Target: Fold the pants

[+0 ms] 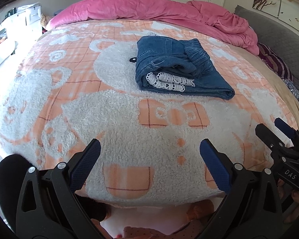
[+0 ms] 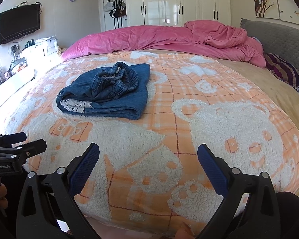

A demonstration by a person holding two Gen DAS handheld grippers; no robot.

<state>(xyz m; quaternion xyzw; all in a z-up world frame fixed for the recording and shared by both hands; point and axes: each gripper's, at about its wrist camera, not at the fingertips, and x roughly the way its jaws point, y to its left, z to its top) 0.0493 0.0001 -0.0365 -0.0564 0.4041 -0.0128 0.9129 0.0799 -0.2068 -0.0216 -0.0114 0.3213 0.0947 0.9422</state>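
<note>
Blue denim pants [image 1: 179,65] with white lace trim lie folded in a compact bundle on the orange and white fleece blanket [image 1: 113,119], waistband bunched on top. They also show in the right wrist view [image 2: 107,93]. My left gripper [image 1: 149,151] is open and empty near the bed's front edge, well short of the pants. My right gripper [image 2: 148,155] is open and empty, also at the front edge, to the right of the pants. The right gripper shows in the left wrist view [image 1: 277,133]; the left gripper shows in the right wrist view [image 2: 24,141].
A pink duvet [image 2: 169,37] is heaped along the far side of the bed. A grey headboard [image 2: 279,37] and striped pillow [image 2: 287,71] are at the right. White wardrobes [image 2: 179,2] stand behind; a TV [image 2: 19,25] and cluttered desk are at left.
</note>
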